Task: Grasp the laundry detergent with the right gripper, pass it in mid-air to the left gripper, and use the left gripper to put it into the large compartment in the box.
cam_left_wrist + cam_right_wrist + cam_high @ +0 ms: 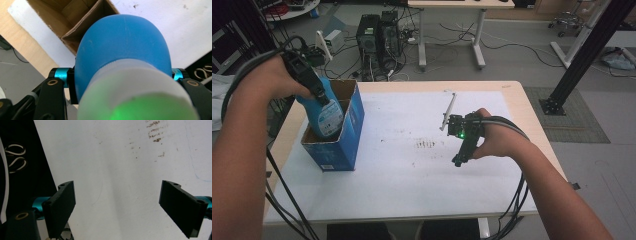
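Observation:
A blue bottle (327, 117) with a white cap (130, 92) hangs cap-up and tilted, its lower end inside the open blue cardboard box (346, 142) at the table's left. My left gripper (318, 94) is shut on the bottle just below the cap. In the left gripper view the bottle (122, 47) sits between the jaws of that gripper (122, 75), above the box's brown inside (72, 15). My right gripper (459, 159) hovers over the white mat (402, 165) right of centre. Its jaws stand open with nothing between them (117, 197).
A thin white strip (450, 111) stands upright just behind the right gripper. Brown smudges (427, 144) mark the mat's middle. Computer towers (377, 35), cables and a desk stand on the floor beyond the table. A black frame post (584, 55) rises at the right.

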Motion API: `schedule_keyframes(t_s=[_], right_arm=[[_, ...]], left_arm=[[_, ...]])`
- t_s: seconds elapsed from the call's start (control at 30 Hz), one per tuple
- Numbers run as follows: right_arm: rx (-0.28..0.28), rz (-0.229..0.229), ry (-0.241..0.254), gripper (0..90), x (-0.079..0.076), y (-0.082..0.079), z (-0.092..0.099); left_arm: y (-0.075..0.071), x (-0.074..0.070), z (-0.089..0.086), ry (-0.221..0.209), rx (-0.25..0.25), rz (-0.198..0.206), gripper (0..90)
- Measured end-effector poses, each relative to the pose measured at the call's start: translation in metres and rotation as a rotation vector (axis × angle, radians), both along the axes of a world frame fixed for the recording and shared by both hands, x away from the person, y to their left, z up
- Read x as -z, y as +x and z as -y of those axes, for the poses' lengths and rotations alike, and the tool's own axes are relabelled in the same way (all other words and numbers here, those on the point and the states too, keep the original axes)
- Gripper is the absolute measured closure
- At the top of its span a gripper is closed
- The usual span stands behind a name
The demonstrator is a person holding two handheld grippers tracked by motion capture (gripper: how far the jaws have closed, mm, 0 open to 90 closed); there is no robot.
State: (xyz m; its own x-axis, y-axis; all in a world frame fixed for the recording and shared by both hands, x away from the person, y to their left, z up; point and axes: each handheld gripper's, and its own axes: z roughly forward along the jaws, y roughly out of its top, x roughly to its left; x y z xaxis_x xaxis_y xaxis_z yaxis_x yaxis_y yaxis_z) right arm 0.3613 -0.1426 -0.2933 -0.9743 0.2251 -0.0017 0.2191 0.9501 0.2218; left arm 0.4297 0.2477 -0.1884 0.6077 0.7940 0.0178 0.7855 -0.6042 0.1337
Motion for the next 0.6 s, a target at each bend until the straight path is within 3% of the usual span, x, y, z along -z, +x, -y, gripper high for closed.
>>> schedule_keyframes(t_s=[0.37,0.6], right_arm=[[0.002,-0.010,-0.008,13.1,0.006,-0.002,-0.002],[0.002,-0.011,-0.011,13.1,0.009,-0.002,-0.004]], left_arm=[[0.005,0.059,0.002,0.011,0.004,-0.040,39.5],[0.005,0.082,0.002,0.020,0.024,-0.053,39.5]])
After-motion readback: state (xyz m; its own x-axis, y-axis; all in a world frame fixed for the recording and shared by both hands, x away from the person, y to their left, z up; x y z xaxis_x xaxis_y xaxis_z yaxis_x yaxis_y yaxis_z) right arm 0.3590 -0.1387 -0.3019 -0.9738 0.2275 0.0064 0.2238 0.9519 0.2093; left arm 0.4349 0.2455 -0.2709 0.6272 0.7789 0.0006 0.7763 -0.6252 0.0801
